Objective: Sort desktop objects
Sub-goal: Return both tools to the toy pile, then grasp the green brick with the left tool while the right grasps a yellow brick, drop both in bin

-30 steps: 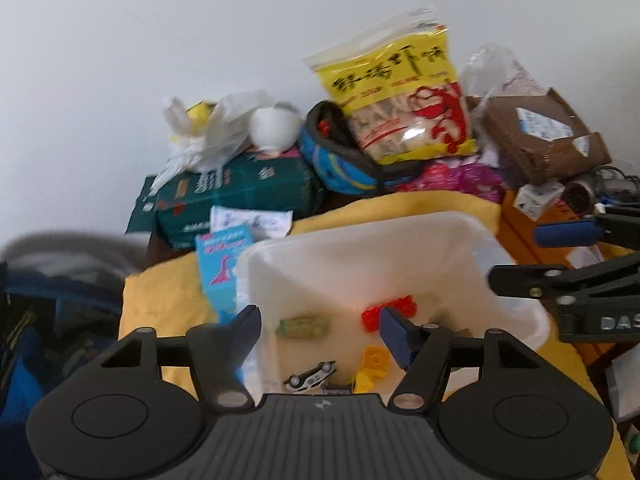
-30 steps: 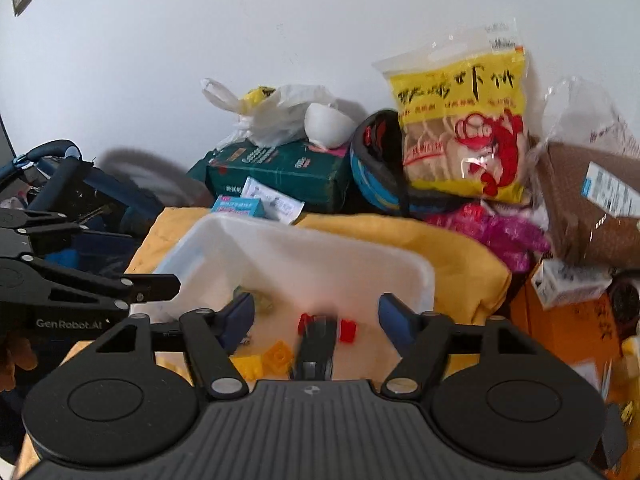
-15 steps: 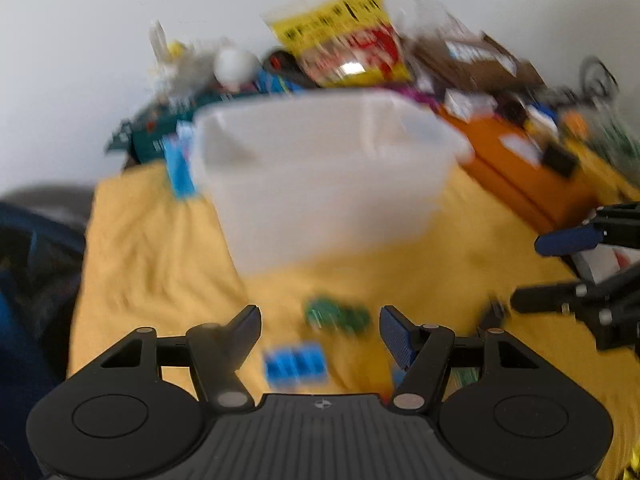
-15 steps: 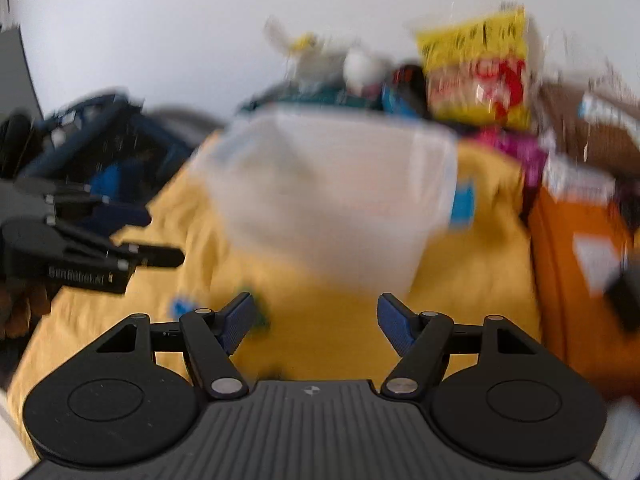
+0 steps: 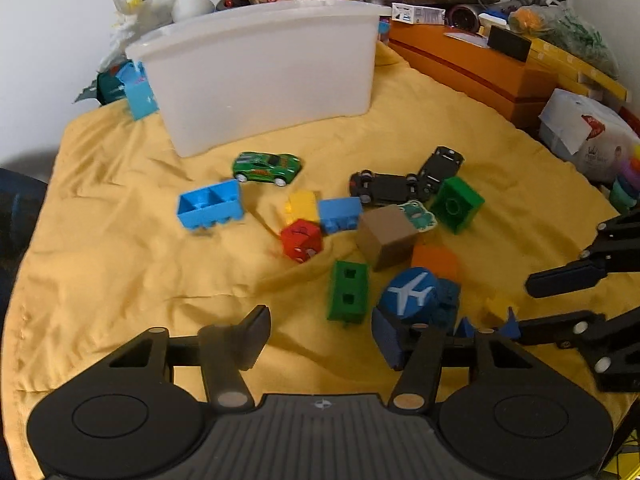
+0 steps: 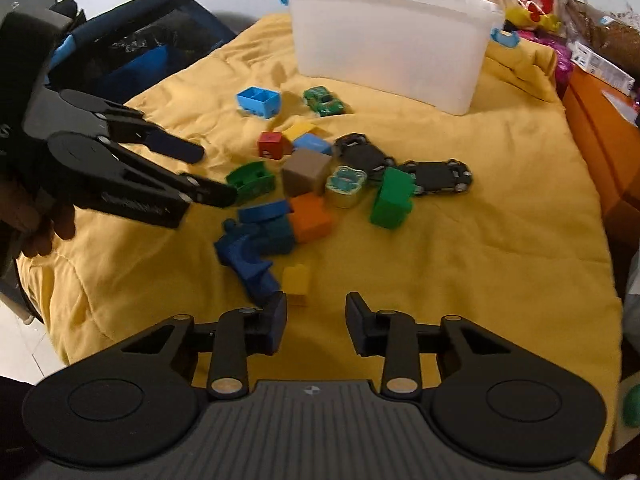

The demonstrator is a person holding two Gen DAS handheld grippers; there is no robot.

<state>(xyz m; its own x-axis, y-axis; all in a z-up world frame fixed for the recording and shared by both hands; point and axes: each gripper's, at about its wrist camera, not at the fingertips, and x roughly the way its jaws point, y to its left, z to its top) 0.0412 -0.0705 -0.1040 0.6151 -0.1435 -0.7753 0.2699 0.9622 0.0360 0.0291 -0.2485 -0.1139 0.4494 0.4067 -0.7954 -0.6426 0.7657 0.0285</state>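
Two hand-held grippers sit over a yellow cloth [image 5: 120, 248] strewn with toys. Left gripper [image 5: 324, 336], bottom of its own view: fingers spread wide, nothing between them. Right gripper [image 6: 316, 320], bottom of its view: fingers apart, empty; a small yellow block [image 6: 297, 279] lies just ahead of its left fingertip. White translucent plastic bin [image 5: 260, 76] stands upper centre in the left view. Loose toys lie mid-frame: green toy car [image 5: 267, 167], light blue hollow brick [image 5: 211, 204], red cube [image 5: 301, 240], brown cube [image 5: 386, 237], two black toy cars [image 5: 386, 188] touching end to end, green two-hole brick [image 5: 347, 291], blue round piece with white aeroplane [image 5: 412, 292] beside the left gripper's right finger
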